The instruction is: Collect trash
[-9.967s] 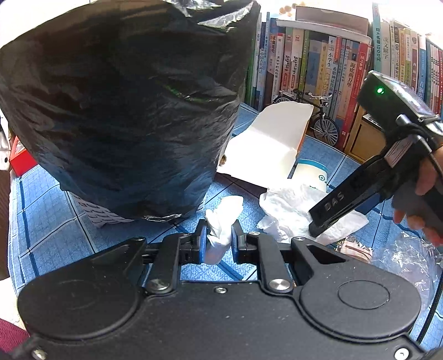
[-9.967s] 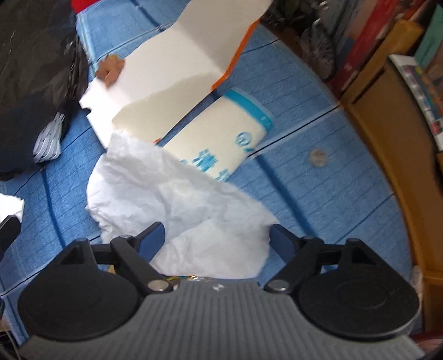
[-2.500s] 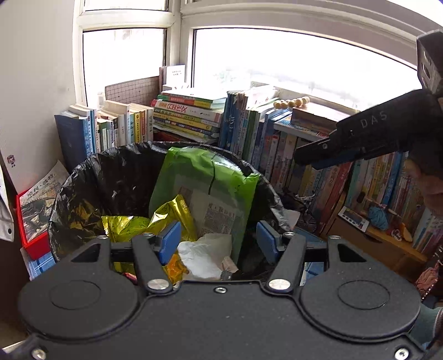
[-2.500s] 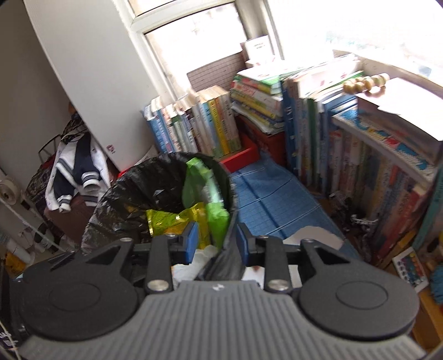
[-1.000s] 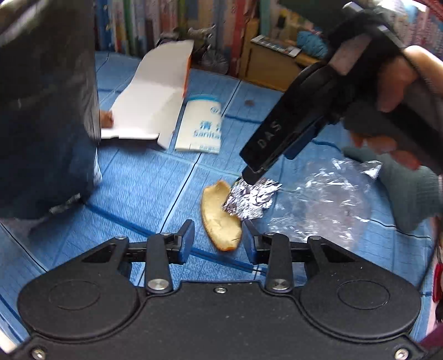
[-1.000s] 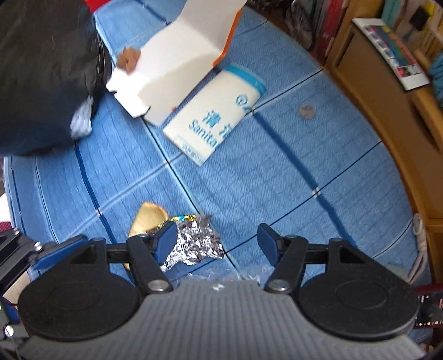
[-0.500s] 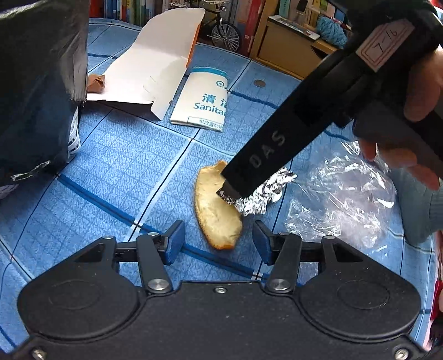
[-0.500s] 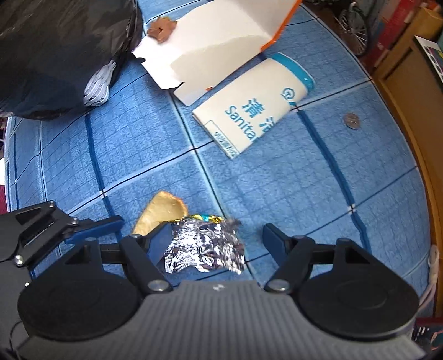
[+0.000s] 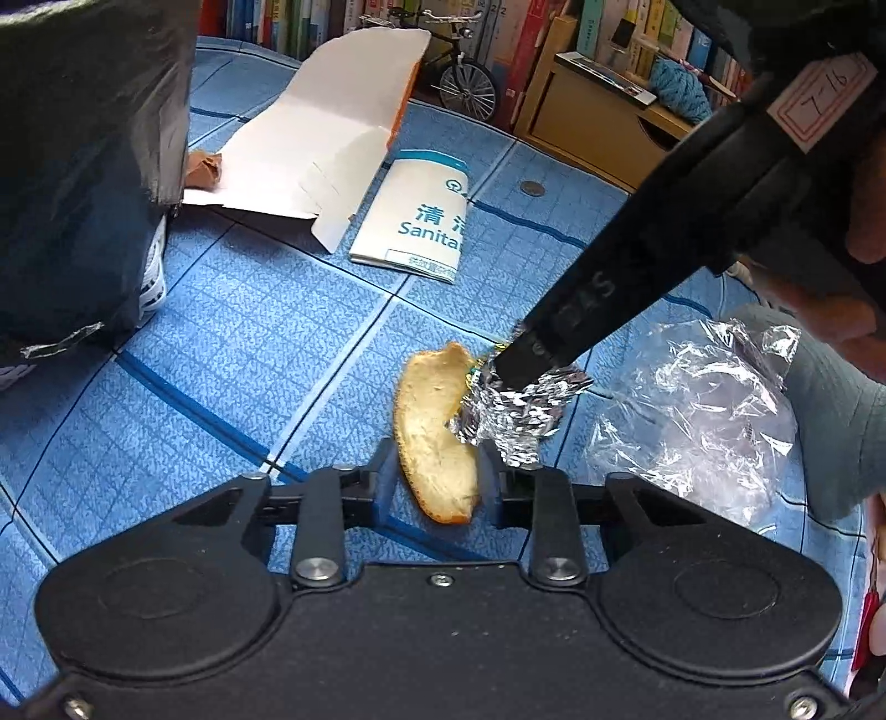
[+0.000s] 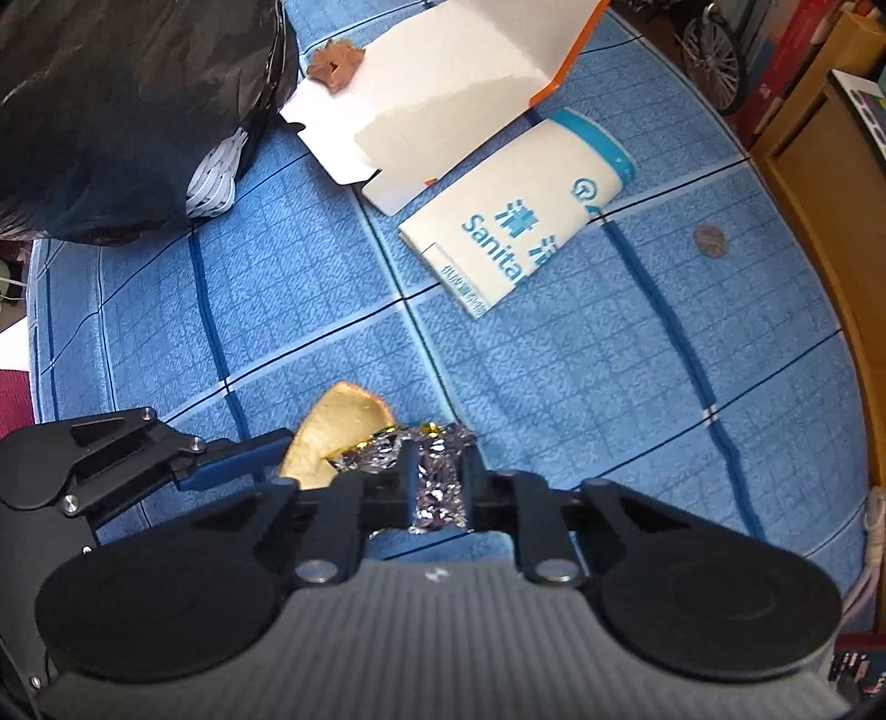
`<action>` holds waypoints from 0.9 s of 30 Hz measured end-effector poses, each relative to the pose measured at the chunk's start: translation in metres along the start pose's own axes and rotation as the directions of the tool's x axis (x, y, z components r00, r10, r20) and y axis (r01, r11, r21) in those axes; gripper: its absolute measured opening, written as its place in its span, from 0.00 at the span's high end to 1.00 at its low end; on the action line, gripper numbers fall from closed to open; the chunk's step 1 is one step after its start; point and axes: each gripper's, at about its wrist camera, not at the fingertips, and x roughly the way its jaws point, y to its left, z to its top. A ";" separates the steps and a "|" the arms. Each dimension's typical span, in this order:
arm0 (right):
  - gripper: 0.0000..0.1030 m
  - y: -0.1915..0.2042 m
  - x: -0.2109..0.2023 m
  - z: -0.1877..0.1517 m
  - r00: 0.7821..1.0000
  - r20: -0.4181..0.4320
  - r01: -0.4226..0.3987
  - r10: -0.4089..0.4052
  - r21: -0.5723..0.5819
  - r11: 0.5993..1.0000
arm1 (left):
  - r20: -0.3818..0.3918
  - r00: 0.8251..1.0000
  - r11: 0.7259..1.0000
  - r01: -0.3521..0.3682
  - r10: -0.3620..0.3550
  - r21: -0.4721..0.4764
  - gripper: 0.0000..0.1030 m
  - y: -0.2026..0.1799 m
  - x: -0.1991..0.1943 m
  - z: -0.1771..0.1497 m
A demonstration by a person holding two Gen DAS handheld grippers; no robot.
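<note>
Now both jaws have closed: left hand-held gripper [image 9: 437, 476] pinches peel [image 9: 434, 437], right hand-held gripper [image 10: 440, 482] foil [image 10: 437, 487].

A home study corner — packed bookshelves [image 9: 609, 33], blue floor mats [image 10: 609, 360], a model bicycle [image 9: 454, 66].

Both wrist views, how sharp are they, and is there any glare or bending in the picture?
Left wrist view: sharp up close, the peel and foil crisp; the clear plastic wrap glints; the mat's lines bow outward. Right wrist view: also sharp, the white packet's print readable; strong fisheye curving at the edges; daylight brightens the white cardboard; the bin bag stays dark.
</note>
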 end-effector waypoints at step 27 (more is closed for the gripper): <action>0.62 -0.022 -0.026 0.001 0.989 0.116 0.088 -0.093 0.051 0.995 | 0.013 1.000 1.000 -0.012 0.012 0.010 0.59 -0.006 0.003 0.001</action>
